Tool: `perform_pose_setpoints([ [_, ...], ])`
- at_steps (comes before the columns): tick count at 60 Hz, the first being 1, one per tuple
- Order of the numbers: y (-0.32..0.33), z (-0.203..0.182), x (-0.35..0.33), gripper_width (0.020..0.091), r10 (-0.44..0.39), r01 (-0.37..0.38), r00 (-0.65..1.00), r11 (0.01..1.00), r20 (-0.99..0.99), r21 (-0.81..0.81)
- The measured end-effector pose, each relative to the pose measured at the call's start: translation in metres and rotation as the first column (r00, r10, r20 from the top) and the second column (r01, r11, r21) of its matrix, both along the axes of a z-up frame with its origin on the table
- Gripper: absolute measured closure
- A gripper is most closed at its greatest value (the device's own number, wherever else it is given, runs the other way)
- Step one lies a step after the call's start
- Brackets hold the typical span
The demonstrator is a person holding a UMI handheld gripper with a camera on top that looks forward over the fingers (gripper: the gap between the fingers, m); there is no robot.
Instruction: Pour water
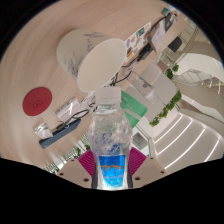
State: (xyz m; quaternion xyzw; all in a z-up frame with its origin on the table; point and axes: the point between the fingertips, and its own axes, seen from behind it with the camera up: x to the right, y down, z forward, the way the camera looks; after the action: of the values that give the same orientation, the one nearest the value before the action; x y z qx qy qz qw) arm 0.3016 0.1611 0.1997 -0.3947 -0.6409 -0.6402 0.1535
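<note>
Holding a water bottle (110, 140) upright, the claw (112, 168) pinches its lower body so nothing spills; white round surface (100, 65) lies far beyond, likely pre-pour.

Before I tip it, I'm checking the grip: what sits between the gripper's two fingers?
In the gripper view, a clear water bottle with a blue label stands between the pink-padded fingers. Both appear to press on it.

Beyond the jaws stands a round white table (103, 62); a red disc (38, 99) lies to its left, white steps (185, 135) right.
</note>
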Motion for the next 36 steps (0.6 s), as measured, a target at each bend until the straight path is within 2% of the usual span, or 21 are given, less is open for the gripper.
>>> perform_pose_setpoints([
  [4,0.007,0.0,-0.005,0.0707,-0.002,0.003,0.999,1.0,0.047,-0.021],
  [14,0.009,-0.007,-0.011,0.0708,-0.005,0.005,1.0,0.999,0.008,-0.05],
  [18,0.014,0.0,-0.012,0.0708,-0.014,0.01,0.995,0.999,-0.097,-0.033],
  [22,0.018,0.012,-0.023,0.0706,-0.011,0.023,0.934,0.999,-0.357,0.03],
  [24,0.008,0.019,-0.027,0.0706,0.027,0.05,0.861,0.989,-0.508,0.137],
  [26,0.022,0.038,-0.028,0.0706,0.005,0.089,0.75,0.99,-0.661,0.109],
  [29,0.02,0.056,-0.037,0.0704,0.036,0.142,0.479,0.983,-0.877,0.118],
  [30,0.008,0.053,-0.037,0.0704,0.087,0.18,0.36,0.97,-0.929,0.16],
  [31,0.003,0.062,-0.043,0.0704,0.132,0.193,0.271,0.963,-0.954,0.188],
  [32,0.009,0.067,-0.04,0.0703,0.131,0.199,0.184,0.966,-0.974,0.168],
  [36,0.001,0.091,-0.028,0.0693,0.227,0.231,-0.118,0.953,-0.967,0.196],
])
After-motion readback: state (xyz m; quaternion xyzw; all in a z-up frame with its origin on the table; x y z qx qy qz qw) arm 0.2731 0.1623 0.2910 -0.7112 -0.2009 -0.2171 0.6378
